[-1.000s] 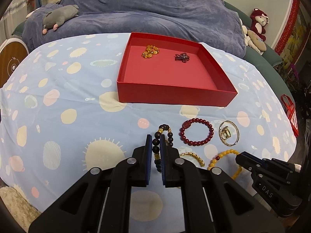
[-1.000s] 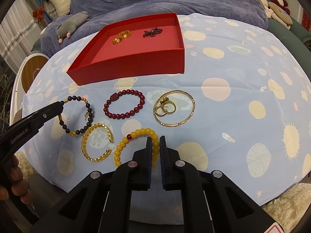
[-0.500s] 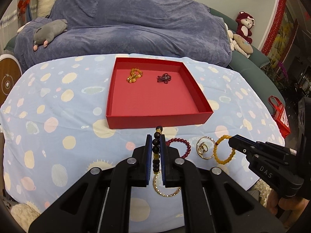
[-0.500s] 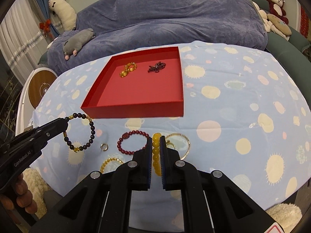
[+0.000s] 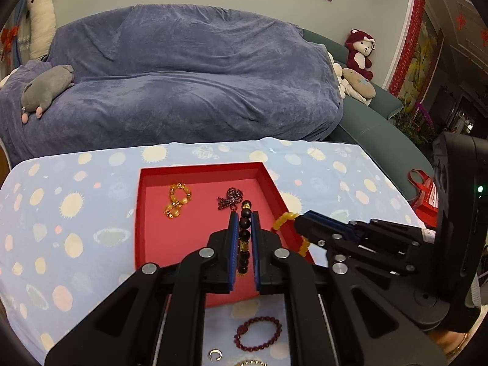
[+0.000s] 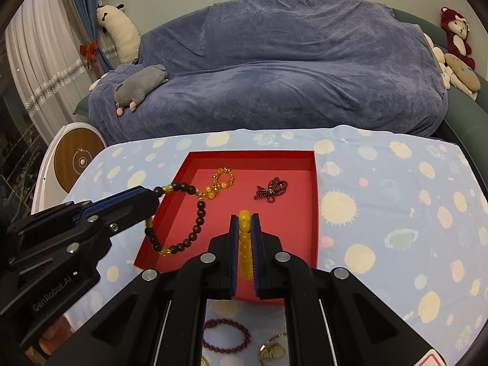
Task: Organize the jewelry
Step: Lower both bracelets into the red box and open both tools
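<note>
— What did each tool hold?
— The left tool (image 5: 244, 216) was clamped on the dark bead bracelet (image 6: 198, 213), the right tool (image 6: 244, 218) on the yellow bead bracelet (image 6: 245, 244).
— And where?
— Both dangled over the red tray (image 6: 315, 213) on the tabletop (image 6: 396, 213).

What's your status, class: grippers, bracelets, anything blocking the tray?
Left gripper shut on dark bracelet. Right gripper shut on yellow bracelet. Both over red tray. Nothing blocking.

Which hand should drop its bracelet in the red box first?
Probably the right. Its hand-held gripper holds the yellow bracelet well over the floor of the red box. The left hand-held gripper dangles the dark bead bracelet across the box's left wall.
</note>
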The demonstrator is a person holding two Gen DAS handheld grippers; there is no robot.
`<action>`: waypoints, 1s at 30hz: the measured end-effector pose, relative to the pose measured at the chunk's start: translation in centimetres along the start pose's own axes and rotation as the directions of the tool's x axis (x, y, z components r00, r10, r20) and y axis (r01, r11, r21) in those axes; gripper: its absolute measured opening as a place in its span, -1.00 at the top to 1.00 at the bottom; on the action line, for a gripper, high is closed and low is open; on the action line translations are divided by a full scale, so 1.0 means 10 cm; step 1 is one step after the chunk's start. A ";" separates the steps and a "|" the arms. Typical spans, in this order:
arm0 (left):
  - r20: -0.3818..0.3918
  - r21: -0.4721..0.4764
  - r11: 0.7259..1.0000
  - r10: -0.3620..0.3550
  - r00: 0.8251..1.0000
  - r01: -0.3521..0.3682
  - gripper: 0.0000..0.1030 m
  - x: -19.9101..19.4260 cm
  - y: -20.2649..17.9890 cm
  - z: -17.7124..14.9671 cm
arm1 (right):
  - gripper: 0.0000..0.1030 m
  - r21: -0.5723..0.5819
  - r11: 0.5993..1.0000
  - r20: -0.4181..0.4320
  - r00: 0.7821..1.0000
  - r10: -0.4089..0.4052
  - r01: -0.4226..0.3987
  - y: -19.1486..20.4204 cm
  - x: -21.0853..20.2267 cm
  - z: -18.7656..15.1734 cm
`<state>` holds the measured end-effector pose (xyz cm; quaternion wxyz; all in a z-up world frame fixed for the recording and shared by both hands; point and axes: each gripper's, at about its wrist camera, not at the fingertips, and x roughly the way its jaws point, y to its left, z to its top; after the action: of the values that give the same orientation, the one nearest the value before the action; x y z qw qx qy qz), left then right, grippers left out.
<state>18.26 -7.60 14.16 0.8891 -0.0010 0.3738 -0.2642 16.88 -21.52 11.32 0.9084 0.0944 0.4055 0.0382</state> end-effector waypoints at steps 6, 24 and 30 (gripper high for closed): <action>-0.052 -0.100 0.995 -0.028 0.998 0.022 0.85 0.55 0.30 0.11 | 0.84 0.040 0.999 -0.049 0.999 0.017 -0.015 -0.08 0.57 0.19; -0.182 -0.097 0.978 0.166 0.969 -0.186 0.50 1.24 0.91 -0.19 | 0.68 0.012 0.994 -0.161 0.981 -0.109 0.113 -0.37 1.29 0.02; -0.134 -0.077 0.974 0.204 0.970 -0.215 0.17 1.01 0.85 -0.25 | 0.47 0.037 0.993 -0.107 0.988 -0.107 0.111 -0.43 0.98 -0.01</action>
<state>26.41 -4.54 3.97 0.8859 0.0147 0.4384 -0.1510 23.35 -24.29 3.23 0.8843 0.0892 0.4581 -0.0153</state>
